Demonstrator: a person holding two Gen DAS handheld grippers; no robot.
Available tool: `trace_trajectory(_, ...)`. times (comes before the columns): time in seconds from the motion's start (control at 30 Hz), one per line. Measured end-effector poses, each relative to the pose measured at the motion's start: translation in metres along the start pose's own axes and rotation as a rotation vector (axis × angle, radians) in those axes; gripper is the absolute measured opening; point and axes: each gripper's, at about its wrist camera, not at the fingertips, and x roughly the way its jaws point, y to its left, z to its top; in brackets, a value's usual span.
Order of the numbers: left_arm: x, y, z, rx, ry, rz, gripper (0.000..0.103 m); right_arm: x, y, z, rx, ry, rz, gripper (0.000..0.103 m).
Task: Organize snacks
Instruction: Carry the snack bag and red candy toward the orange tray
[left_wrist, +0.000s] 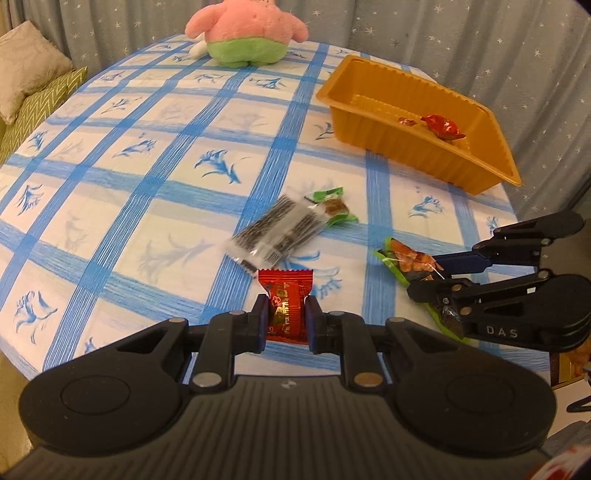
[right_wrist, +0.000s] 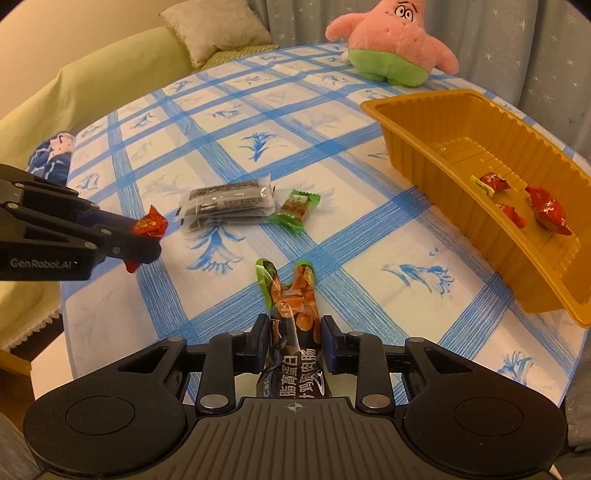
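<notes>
Left wrist view shows the left gripper (left_wrist: 286, 315) clamped on a red candy (left_wrist: 286, 304); the right gripper (right_wrist: 291, 341) grips a sausage packet (right_wrist: 293, 302). Better carry each fully over the orange tray (right_wrist: 424, 147) wall before releasing.

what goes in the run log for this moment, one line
left tongs: shut on red candy | right tongs: shut on sausage pack | orange tray: holds red candies | table: seaweed pack, green candy

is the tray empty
No, the tray holds red wrapped candies, seen plainly in the right wrist view.
</notes>
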Motion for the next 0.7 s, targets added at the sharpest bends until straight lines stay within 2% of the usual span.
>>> trace_trajectory(0.33, -0.007, -0.017, 0.021, 0.038, -0.033, -0.020, 0.018, -0.031, -0.018, 0.008, 0.083, -0.064, 0.018, 0.030)
trace_trajectory(0.7, -0.006, -0.048, 0.068, 0.139, -0.107, -0.060, 0.018, -0.072, -0.058, 0.019, 0.247, -0.148, 0.005, 0.030)
